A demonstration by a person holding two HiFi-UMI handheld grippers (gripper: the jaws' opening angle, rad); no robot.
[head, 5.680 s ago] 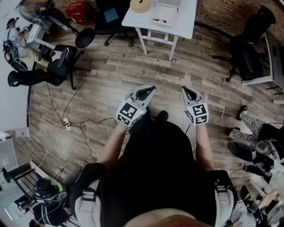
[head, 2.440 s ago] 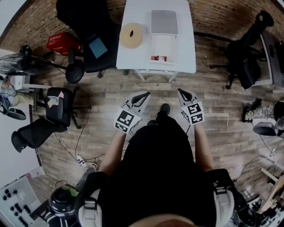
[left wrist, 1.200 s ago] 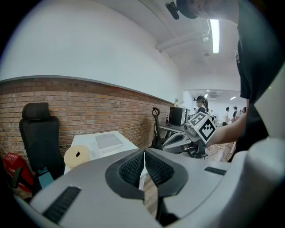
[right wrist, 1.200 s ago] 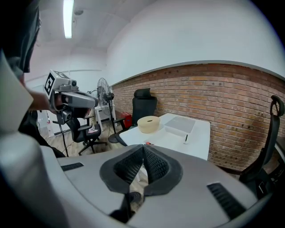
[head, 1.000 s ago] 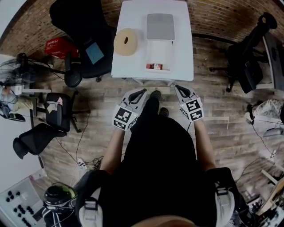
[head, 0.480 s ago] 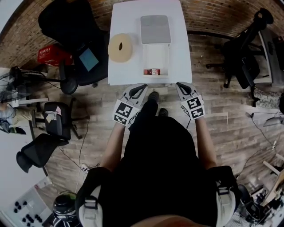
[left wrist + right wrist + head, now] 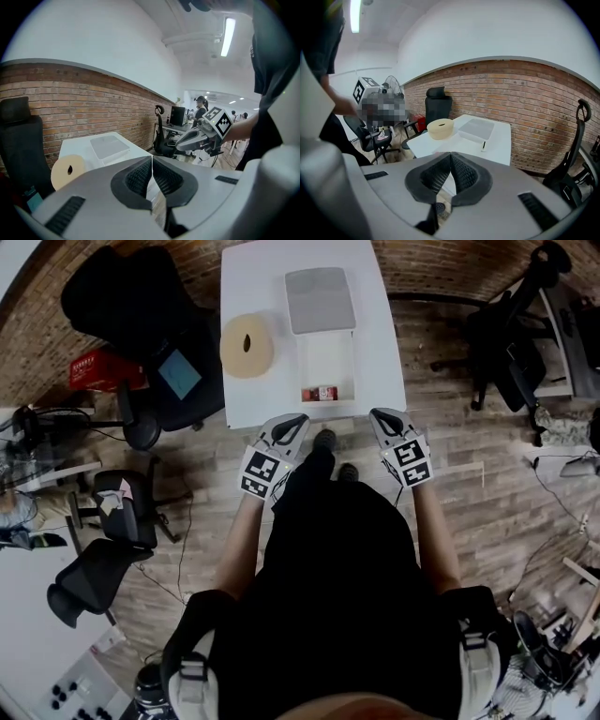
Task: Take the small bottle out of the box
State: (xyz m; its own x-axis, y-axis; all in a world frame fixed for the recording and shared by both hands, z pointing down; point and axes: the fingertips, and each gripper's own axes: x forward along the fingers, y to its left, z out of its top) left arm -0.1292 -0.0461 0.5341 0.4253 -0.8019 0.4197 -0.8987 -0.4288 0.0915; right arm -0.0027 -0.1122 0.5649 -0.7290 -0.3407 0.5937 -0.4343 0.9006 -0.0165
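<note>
1. The white surface [image 7: 253,287] is just ahead of both arms, so a hasty reach could bump its near edge.
2. The open box [image 7: 327,357] looks light. I think it may slide if it is pushed.
3. The left hand-held gripper [image 7: 298,419] and the right hand-held gripper [image 7: 378,415] are both closed and empty. Unopened, they would only push the bottle.
4. The small bottle [image 7: 323,393] lies at the box's near end and could slip from the pads.

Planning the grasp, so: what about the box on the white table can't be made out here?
- Small bottle: head view, too small; only a red-dark speck at the box's near end.
- Box's near end: left gripper view, behind the shut left claw.
- Same in right gripper view, behind the right claw.
</note>
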